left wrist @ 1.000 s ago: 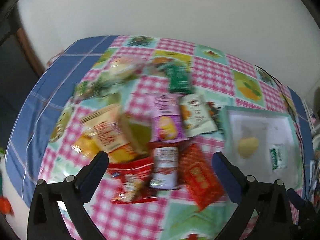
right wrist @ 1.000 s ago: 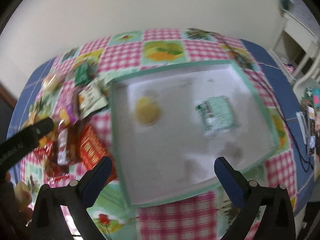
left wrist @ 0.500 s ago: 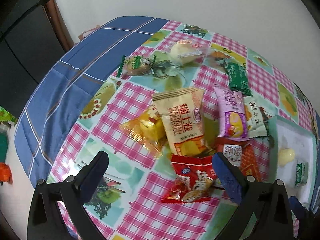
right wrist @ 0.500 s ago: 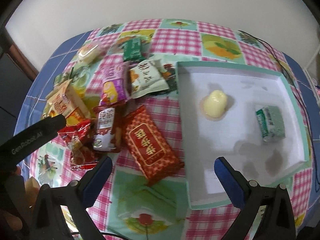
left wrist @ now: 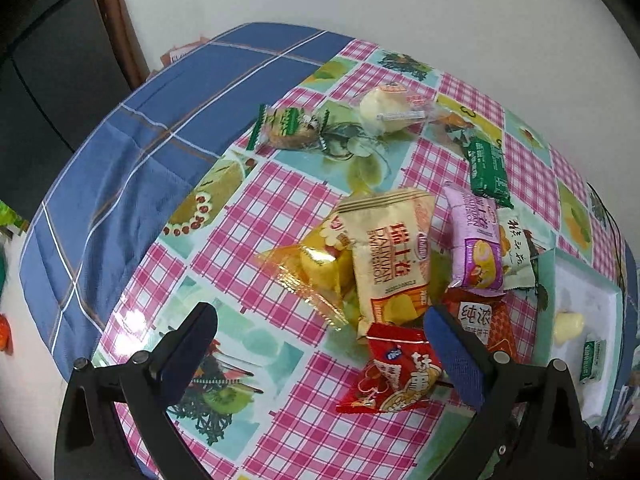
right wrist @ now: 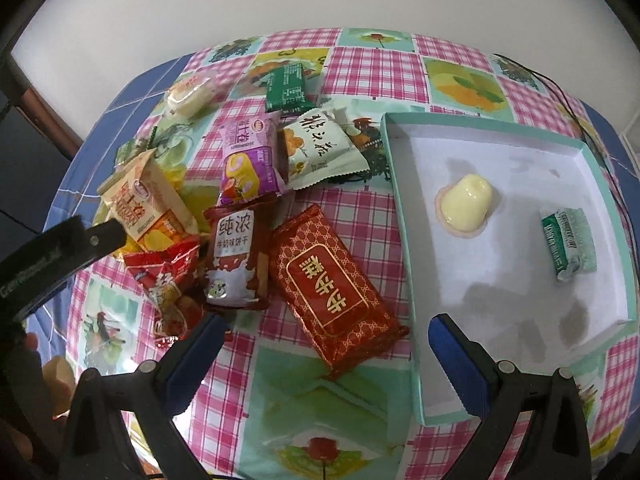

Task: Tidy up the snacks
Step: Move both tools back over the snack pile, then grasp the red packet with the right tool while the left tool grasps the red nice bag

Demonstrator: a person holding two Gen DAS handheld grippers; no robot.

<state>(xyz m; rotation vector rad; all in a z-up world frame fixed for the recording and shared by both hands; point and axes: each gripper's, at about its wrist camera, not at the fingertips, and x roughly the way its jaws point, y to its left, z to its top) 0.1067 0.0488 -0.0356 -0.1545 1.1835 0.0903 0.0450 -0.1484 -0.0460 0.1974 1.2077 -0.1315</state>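
Observation:
A pile of snack packets lies on the chequered tablecloth: a cream biscuit bag [left wrist: 394, 256], a yellow packet [left wrist: 316, 272], a purple packet [right wrist: 250, 160], a dark red milk-biscuit packet [right wrist: 236, 256], a red patterned packet [right wrist: 332, 284], and a crinkled red packet [left wrist: 394, 372]. My left gripper [left wrist: 320, 354] hangs open above the table, its right finger over the crinkled red packet. The teal-rimmed white tray [right wrist: 520, 292] holds a pale yellow jelly cup [right wrist: 466, 204] and a small green packet [right wrist: 568, 244]. My right gripper [right wrist: 324, 360] is open, just above the red patterned packet's near end.
Farther back lie a dark green packet [left wrist: 488, 168], a white round cake in clear wrap [left wrist: 386, 110], a green-ended biscuit packet [left wrist: 290, 126] and a pale green packet [right wrist: 324, 148]. Blue cloth [left wrist: 120, 168] drapes the table's left edge. A black cable [right wrist: 560, 92] runs behind the tray.
Both grippers have swung left and lower, from over the tray to over the snack pile. The snacks themselves have not shifted. Both stay open.

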